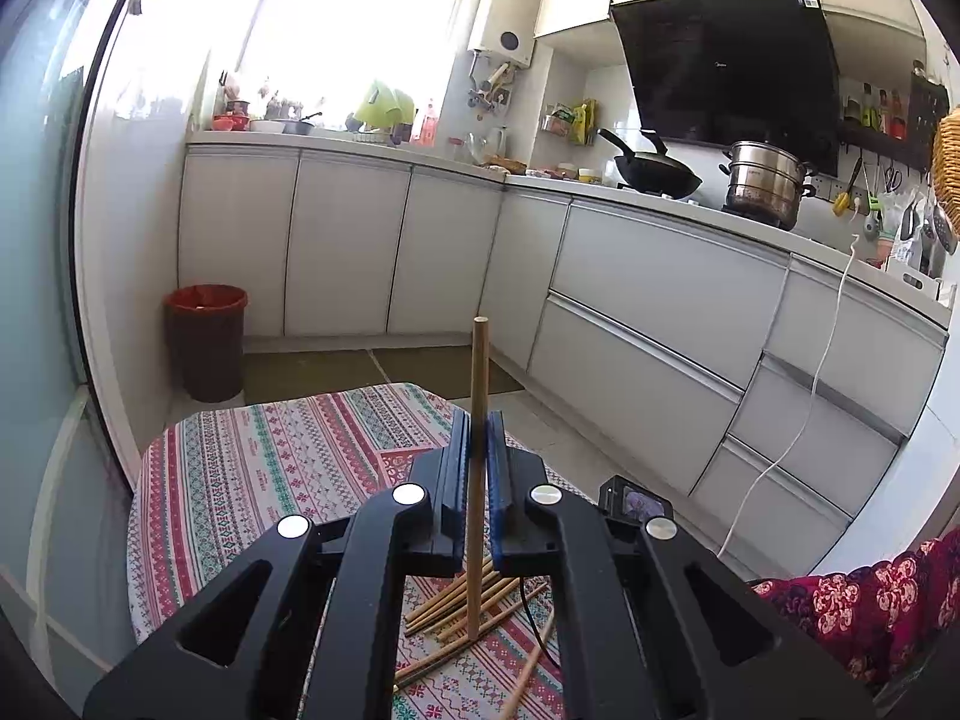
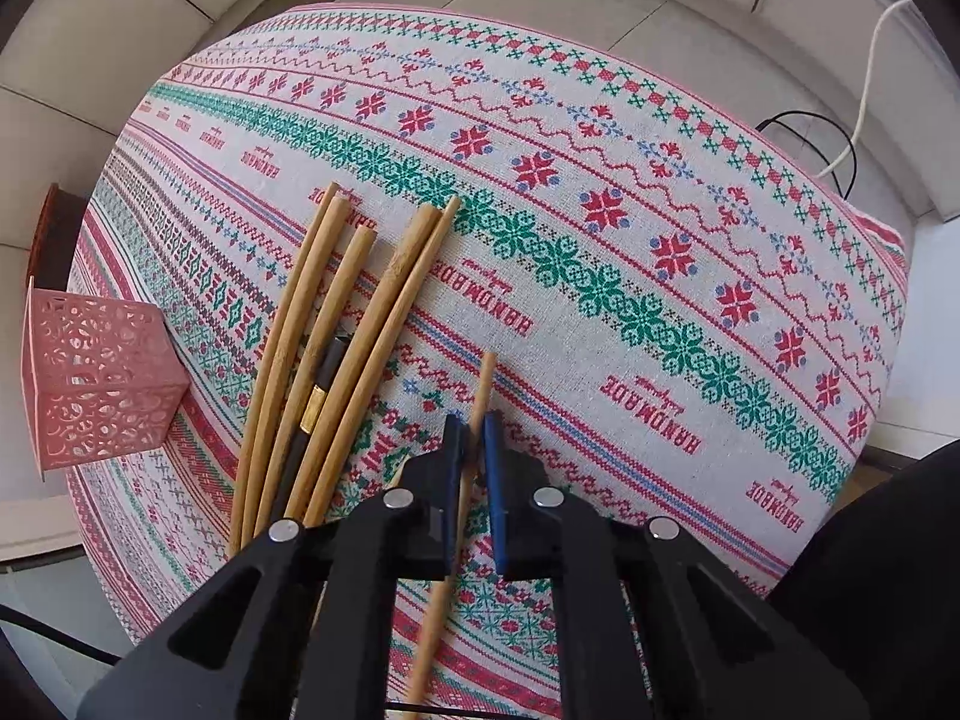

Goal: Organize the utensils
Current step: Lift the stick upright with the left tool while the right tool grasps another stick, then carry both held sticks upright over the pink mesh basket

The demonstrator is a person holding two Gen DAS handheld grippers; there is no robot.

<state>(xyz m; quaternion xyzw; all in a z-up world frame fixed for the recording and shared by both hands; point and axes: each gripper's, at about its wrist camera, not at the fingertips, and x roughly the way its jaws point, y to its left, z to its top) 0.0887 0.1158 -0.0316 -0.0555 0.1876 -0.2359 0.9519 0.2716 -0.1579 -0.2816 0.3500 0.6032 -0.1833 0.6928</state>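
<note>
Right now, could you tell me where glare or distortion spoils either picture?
Left wrist view: the window is blown out white, and the cabinets bow from the fisheye. Right wrist view: even light, no glare; the tablecloth stripes curve, yet the chopsticks stay sharp.

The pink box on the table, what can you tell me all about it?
The pink box looks like a small cube with thin walls cut full of lacy holes, maybe plastic or metal. It sits at the left edge of the patterned tablecloth, seemingly upright. Nothing seems to touch it but the cloth; the chopsticks lie apart to its right. What's inside can't be seen.
</note>
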